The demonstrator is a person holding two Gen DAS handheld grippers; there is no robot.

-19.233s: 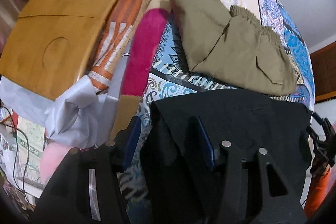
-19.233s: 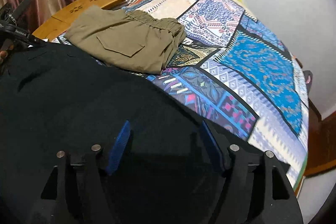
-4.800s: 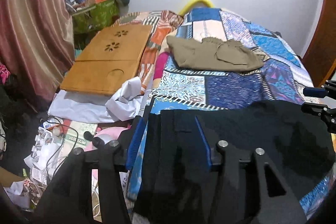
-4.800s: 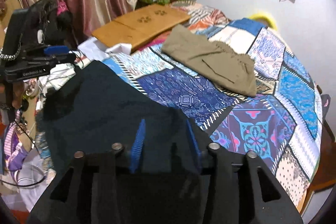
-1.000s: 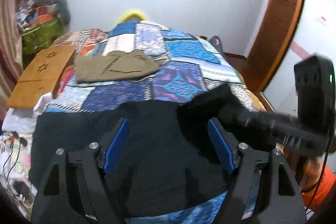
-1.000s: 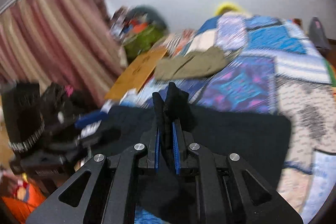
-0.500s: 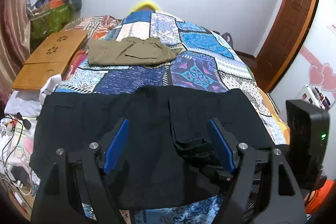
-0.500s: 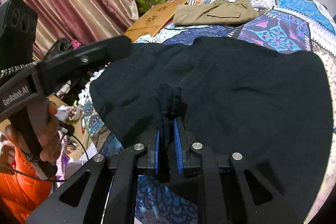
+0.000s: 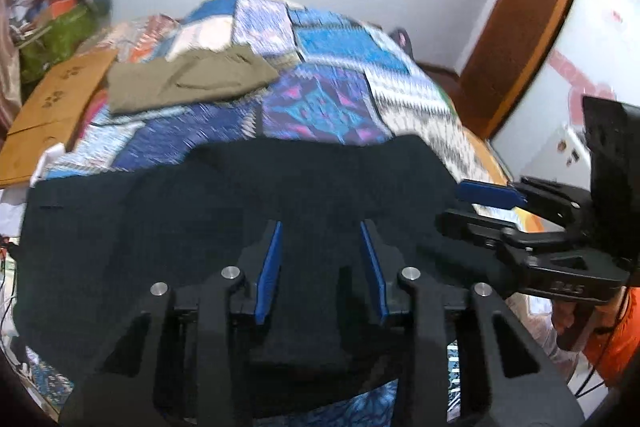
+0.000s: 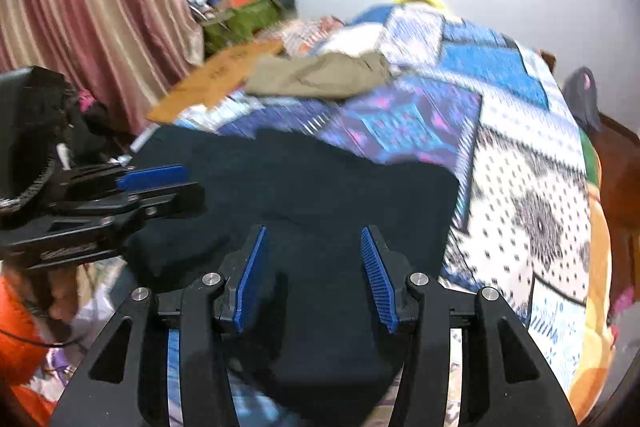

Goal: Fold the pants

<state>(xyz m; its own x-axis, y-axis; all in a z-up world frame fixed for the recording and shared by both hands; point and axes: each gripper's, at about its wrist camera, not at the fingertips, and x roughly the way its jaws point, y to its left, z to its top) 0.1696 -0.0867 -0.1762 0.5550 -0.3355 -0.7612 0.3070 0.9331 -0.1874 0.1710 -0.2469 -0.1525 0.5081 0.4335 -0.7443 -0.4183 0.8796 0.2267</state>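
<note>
Fingers of the left gripper stand apart in the left wrist view, blue pads facing each other with only dark cloth seen between them and nothing clamped. We find the black pants spread flat across the near end of the bed, which carries a patchwork quilt. A folded olive garment lies well apart, further up the bed. At the right edge of this view the right gripper reaches in over the right-hand border of the pants, its fingers also apart.

From the right wrist view, we record the right gripper's fingers open over the near portion of the black pants, holding nothing. The left gripper appears at the left, likewise open, just beside the left border of the cloth. A wooden board lies beyond the bed's edge (it plays no part in the task).

Our judgement: a fresh grasp is being set up for the next fold. To do it well, each gripper should close on a corner or edge of the same side, taking all layers together, then both should lift evenly and carry the cloth across so that the edges meet without bunching.
</note>
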